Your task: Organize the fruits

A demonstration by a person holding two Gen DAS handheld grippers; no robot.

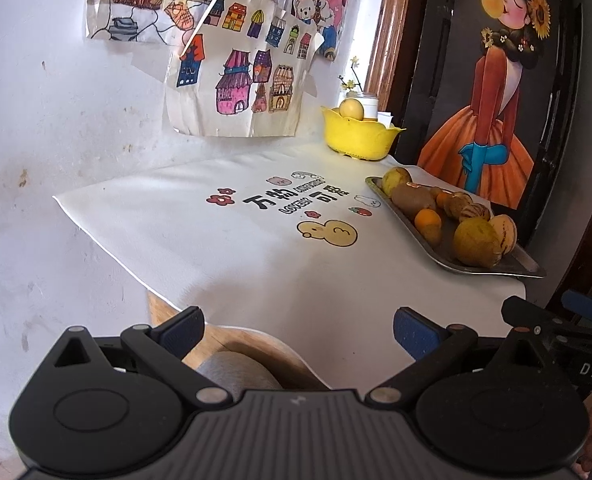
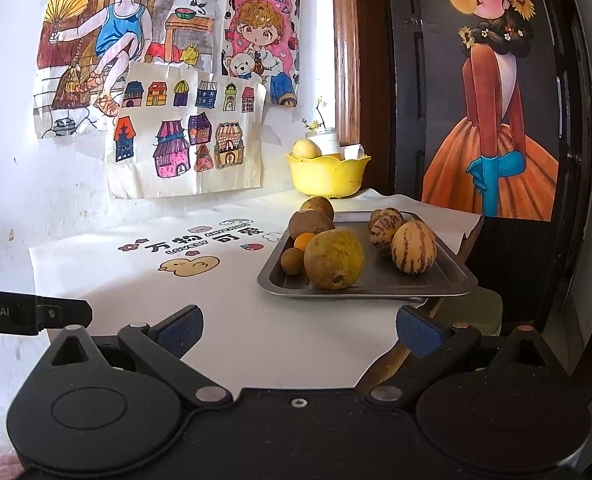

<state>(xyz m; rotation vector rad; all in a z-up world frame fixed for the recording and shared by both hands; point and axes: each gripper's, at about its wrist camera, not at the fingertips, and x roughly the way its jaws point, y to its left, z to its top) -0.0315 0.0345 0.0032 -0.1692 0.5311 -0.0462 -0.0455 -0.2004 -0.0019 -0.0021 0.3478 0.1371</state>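
A metal tray at the table's right side carries several fruits: a big yellow-green round fruit, striped yellow melons, brown kiwis and small oranges. A yellow bowl at the back holds one pale yellow fruit. My left gripper stands open near the table's front edge, empty. My right gripper is open and empty, short of the tray.
A white cloth with cartoon prints covers the table. Drawings hang on the wall behind. A white jar with flowers stands behind the bowl. A dark painted door is at the right. The other gripper's body shows at the left edge.
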